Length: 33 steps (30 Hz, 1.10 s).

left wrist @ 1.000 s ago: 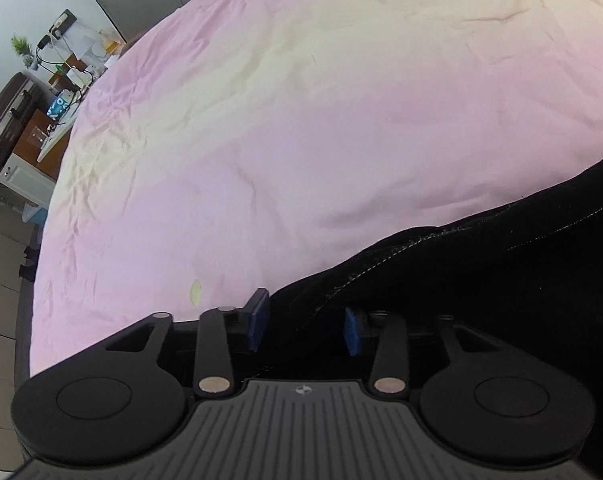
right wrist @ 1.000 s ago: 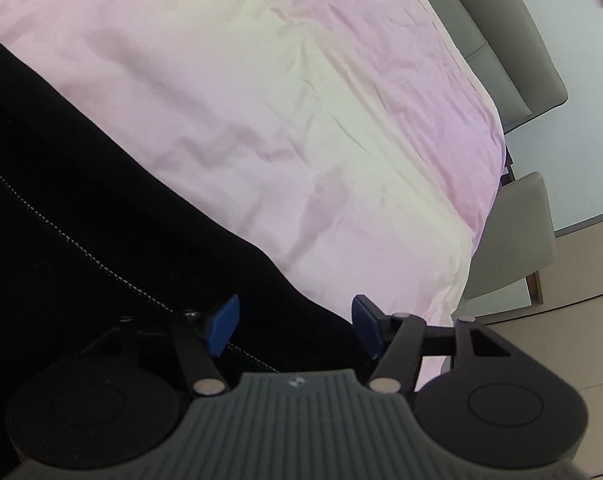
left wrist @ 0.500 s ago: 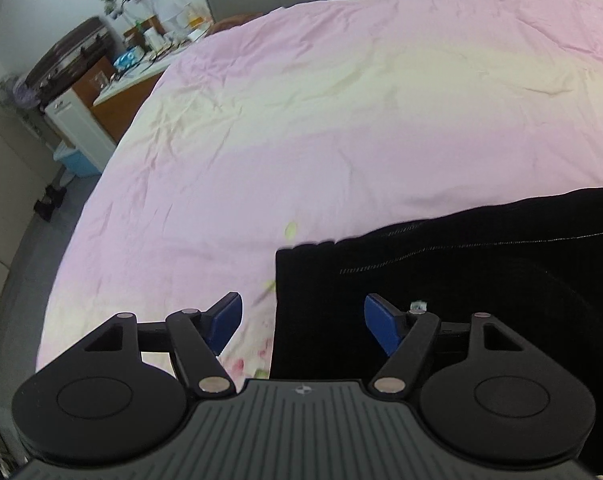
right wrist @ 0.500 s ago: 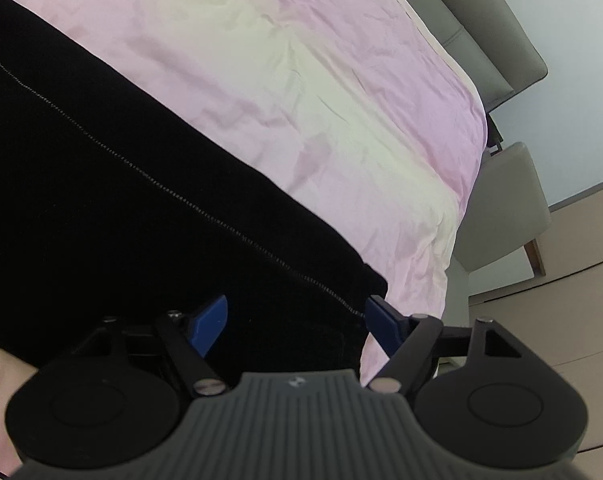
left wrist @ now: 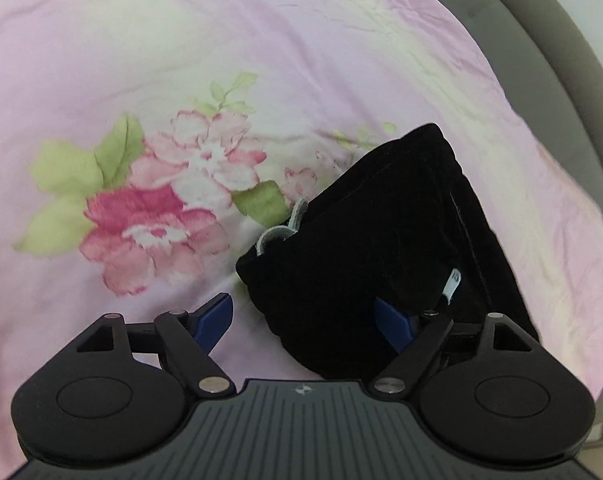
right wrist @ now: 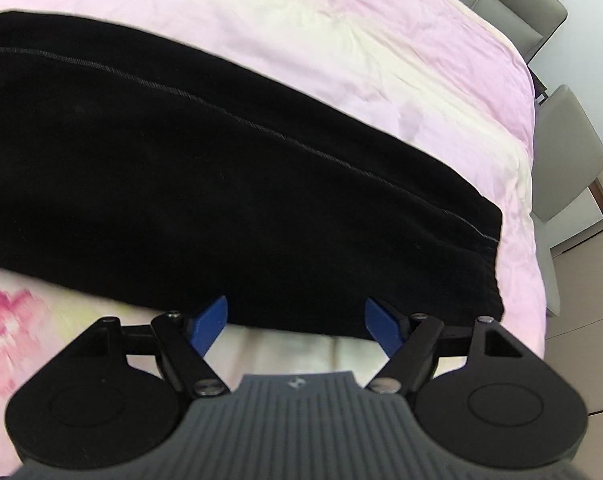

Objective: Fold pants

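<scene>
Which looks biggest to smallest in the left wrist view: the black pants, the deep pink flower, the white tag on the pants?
1. Black pants, clearly largest.
2. Deep pink flower printed on the bedsheet.
3. White tag, a tiny sliver.

The fisheye stretches things, but the gaps are wide enough to rank them.

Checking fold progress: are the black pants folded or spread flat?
Folded lengthwise: the black pants lie as one long band on the floral bedsheet, not folded shorter.

Black claw (left wrist: 303, 322) — blue fingertips (left wrist: 215, 316), silver screws
</scene>
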### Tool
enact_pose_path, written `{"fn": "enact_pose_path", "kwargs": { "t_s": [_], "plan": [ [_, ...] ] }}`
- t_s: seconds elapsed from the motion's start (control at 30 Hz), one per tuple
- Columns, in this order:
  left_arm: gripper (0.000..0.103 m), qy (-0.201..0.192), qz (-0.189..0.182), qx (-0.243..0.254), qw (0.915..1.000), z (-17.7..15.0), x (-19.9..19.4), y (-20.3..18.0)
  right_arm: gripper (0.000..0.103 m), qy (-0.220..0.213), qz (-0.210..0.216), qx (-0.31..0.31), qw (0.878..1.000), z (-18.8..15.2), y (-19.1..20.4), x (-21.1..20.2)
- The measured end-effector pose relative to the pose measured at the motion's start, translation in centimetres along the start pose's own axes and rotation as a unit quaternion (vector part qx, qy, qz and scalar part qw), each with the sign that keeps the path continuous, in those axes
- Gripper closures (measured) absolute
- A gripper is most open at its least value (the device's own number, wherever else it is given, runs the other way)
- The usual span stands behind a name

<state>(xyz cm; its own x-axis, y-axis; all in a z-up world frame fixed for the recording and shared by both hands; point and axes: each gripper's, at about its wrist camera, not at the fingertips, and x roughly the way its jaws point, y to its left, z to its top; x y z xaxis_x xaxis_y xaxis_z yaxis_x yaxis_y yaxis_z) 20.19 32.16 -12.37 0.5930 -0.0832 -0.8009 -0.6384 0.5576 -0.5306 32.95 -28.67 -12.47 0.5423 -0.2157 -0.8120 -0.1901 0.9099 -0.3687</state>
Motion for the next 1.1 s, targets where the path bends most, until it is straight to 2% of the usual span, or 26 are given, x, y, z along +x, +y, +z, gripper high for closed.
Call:
{"fn": "enact_pose_path", "kwargs": {
  "t_s": [0.03,0.1,0.13,0.17,0.23,0.33,0.37,0.43,0.47,0.5,0.6,0.67,0.77,0.8,0.83,0.97,1.0,1.1],
  "plan": [
    [0.003,-0.001,-0.013,-0.023,0.9997,-0.1,0.6,0.6,0.030,-0.012,0.003,0.002,1.000,0.4,0.7,-0.3],
    [0.005,-0.004,-0.029,-0.048,0.9984,-0.1,1.9,1.3,0.030,-0.026,0.016,-0.007,1.000,1.3,2.4,-0.7],
    [0.019,-0.008,-0.035,-0.050,0.9981,0.1,2.4,1.2,0.030,-0.026,0.023,-0.014,0.999,1.7,3.1,-0.8],
    [0.023,-0.011,-0.035,-0.051,0.9980,0.4,2.6,0.9,0.030,-0.024,0.027,-0.023,0.999,2.1,3.9,-0.8],
    [0.038,-0.016,-0.005,-0.046,0.9988,1.1,2.3,-0.4,0.030,-0.024,0.021,-0.043,0.999,2.8,5.5,-0.7],
    [0.057,-0.033,0.036,0.054,0.9973,2.2,0.1,-4.2,0.030,-0.029,0.016,-0.066,0.997,3.4,7.0,-0.7],
    [0.059,-0.036,0.048,0.087,0.9944,2.5,-0.7,-5.7,0.030,-0.027,0.015,-0.071,0.997,3.5,7.3,-0.5],
    [0.062,-0.043,0.083,0.153,0.9838,2.9,-1.3,-8.1,0.030,-0.021,0.012,-0.079,0.997,3.5,7.6,0.0],
    [0.062,-0.048,0.105,0.190,0.9750,3.1,-1.0,-9.0,0.030,-0.017,0.009,-0.081,0.997,3.4,7.7,0.3],
    [0.062,-0.044,0.124,0.206,0.9697,3.2,-0.2,-9.3,0.030,-0.015,0.007,-0.081,0.997,3.4,7.8,0.6],
    [0.061,0.000,0.154,0.179,0.9718,3.4,2.8,-7.2,0.030,-0.013,0.009,-0.071,0.997,3.5,7.3,1.2],
    [0.056,0.002,0.162,0.198,0.9668,2.5,3.9,-6.3,0.030,-0.011,0.017,-0.065,0.998,3.3,7.2,1.3],
    [0.037,-0.013,0.172,0.227,0.9585,1.7,3.7,-6.2,0.030,0.001,0.020,-0.050,0.999,3.1,5.4,1.7],
    [0.023,-0.015,0.179,0.231,0.9563,1.8,3.3,-6.2,0.030,0.007,0.016,-0.046,0.999,3.0,4.7,1.8],
    [0.015,-0.017,0.186,0.240,0.9526,1.7,2.9,-6.3,0.030,0.011,0.009,-0.042,0.999,2.9,4.0,1.9],
    [0.015,-0.032,0.204,0.301,0.9309,0.2,0.4,-8.2,0.030,0.023,-0.019,-0.008,1.000,1.7,0.1,1.7],
    [0.015,-0.044,0.217,0.315,0.9231,-0.5,-0.1,-8.8,0.030,0.024,-0.025,0.005,0.999,1.2,-1.1,1.4],
    [0.015,-0.093,0.252,0.366,0.8908,-2.7,-1.4,-11.5,0.030,0.030,-0.039,0.045,0.998,-0.7,-4.9,0.6]
  ]
}}
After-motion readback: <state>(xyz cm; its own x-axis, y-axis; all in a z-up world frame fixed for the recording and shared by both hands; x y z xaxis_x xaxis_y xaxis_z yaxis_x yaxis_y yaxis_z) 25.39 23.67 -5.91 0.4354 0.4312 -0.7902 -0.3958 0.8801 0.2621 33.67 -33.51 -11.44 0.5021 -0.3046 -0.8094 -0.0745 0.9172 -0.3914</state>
